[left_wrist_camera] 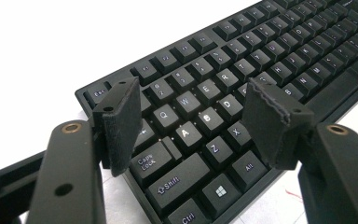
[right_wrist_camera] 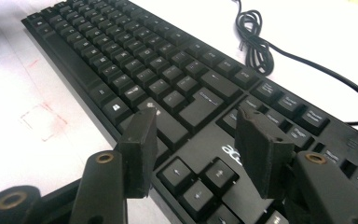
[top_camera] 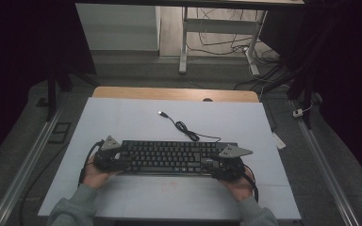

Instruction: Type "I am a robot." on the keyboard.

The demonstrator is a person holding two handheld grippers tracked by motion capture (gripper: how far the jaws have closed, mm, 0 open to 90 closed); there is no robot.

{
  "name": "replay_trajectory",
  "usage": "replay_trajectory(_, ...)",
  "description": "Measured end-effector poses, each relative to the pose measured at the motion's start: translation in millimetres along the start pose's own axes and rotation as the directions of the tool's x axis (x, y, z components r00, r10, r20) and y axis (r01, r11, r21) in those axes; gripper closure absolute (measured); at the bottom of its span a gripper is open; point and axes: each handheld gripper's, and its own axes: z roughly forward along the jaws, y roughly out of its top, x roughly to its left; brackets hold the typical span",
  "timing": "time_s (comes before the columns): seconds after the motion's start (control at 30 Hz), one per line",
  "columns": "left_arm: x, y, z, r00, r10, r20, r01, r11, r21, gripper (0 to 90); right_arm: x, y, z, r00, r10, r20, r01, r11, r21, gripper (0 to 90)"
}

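A black keyboard [top_camera: 169, 156] lies flat across the near middle of the white table top [top_camera: 122, 122]. Its black cable [top_camera: 188, 131] curls away behind it and ends in a USB plug [top_camera: 161, 113]. My left gripper [top_camera: 118, 159] is at the keyboard's left end, held in a hand. In the left gripper view its jaws [left_wrist_camera: 191, 100] stand open above the keys [left_wrist_camera: 186, 133] near Caps Lock, with nothing pressed between the pads. My right gripper [top_camera: 217, 165] is at the right end. In the right gripper view it [right_wrist_camera: 196, 121] stands open over the arrow keys [right_wrist_camera: 198, 179], holding nothing.
A faint red mark [top_camera: 168, 185] shows on the white top in front of the keyboard. A wooden table edge [top_camera: 174, 93] runs along the back. Beyond it are desk legs [top_camera: 184, 47] and loose cables [top_camera: 226, 44] on the floor. Metal rails [top_camera: 28, 160] flank the table.
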Motion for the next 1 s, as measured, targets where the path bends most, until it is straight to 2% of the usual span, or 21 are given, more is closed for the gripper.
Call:
replay_trajectory(0.17, 0.0, 0.3, -0.7, 1.0000, 0.000, -0.001, 0.000, 1.0000, -0.005, 37.7, -3.1, -1.3, -0.6, 1.0000, 0.002, 0.007, -0.002, 1.0000, 0.000, 49.0)
replay_trajectory(0.57, -6.3, 2.7, -1.1, 0.9998, 0.017, 0.006, -0.017, 0.9998, -0.013, 37.7, -2.0, 0.0, 1.5, 1.0000, 0.004, -0.008, -0.004, 1.0000, 0.001, 49.2)
replay_trajectory(1.0, -22.7, 9.9, -4.6, 0.9970, 0.042, 0.065, -0.040, 0.9985, -0.036, 39.6, -2.2, 0.0, 2.5, 1.0000, -0.001, -0.007, 0.001, 1.0000, 0.009, 49.3)
